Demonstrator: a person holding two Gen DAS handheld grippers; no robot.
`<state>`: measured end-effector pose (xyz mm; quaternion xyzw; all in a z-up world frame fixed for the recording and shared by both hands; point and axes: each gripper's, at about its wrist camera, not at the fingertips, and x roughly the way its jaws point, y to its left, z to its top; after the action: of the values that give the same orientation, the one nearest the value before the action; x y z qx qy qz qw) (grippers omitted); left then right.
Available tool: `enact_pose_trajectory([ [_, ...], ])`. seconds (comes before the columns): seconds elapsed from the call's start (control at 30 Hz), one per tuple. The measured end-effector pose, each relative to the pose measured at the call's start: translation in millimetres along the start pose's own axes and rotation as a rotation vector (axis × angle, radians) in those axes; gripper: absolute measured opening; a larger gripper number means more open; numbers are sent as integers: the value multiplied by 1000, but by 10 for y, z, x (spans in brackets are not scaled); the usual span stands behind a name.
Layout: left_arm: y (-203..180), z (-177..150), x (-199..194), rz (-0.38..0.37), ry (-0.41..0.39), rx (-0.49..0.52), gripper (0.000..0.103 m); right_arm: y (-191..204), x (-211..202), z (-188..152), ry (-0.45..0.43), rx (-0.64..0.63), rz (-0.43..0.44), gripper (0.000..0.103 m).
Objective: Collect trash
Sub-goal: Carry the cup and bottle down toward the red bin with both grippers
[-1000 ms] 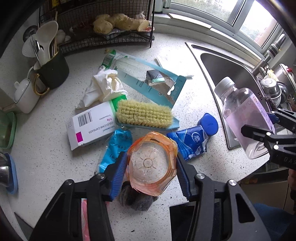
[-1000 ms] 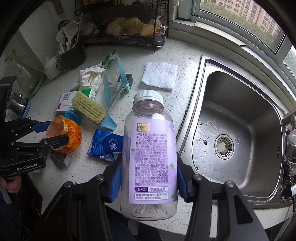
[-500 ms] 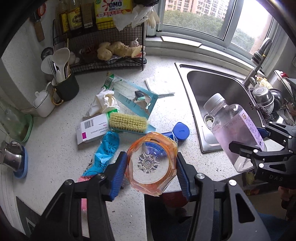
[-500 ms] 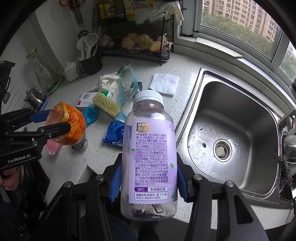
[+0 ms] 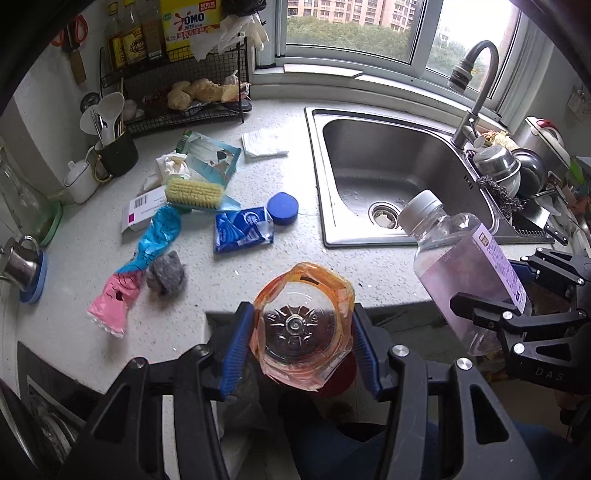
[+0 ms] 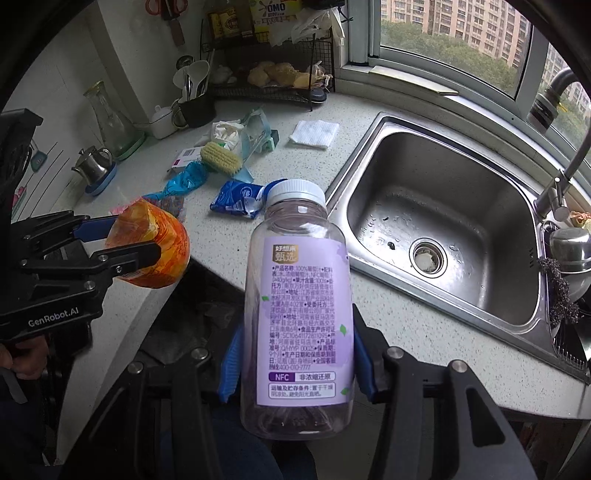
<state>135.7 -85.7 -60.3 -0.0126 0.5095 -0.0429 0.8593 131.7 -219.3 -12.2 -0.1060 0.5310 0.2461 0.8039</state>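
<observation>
Speckled countertop (image 5: 288, 258), steel sink (image 5: 388, 177), window (image 5: 351, 26)

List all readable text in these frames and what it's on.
"OMO": yellow detergent box on the rack
"NFC": purple label of the clear bottle; remaining print too small
"GenRobot.AI": left gripper body
"DAS": right gripper body
White carton: barcode, print unreadable

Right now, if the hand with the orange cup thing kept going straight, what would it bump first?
Probably something dark below the counter edge, past the orange cup in the left gripper; depth is unclear.
</observation>
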Motion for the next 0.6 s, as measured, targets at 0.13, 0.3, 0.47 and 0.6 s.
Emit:
enact_pose_trajectory([
  [0.13, -227, -212, -23, -5, 15, -5, 49, -8, -63, -236, 13, -2, 8, 48],
  [0.3, -362, -454, -10, -22, 52, -13, 49, -28, -68, -449, 40, 23, 46, 48],
  [0.47, -355, -651, 149, -31, 102, -26, 49, -5, 81, -596, 82, 44, 65, 48],
  [0.6, -334, -836, 376, -51, 156, -30, 49, 29, 331, -722, 140, 55, 65, 48],
])
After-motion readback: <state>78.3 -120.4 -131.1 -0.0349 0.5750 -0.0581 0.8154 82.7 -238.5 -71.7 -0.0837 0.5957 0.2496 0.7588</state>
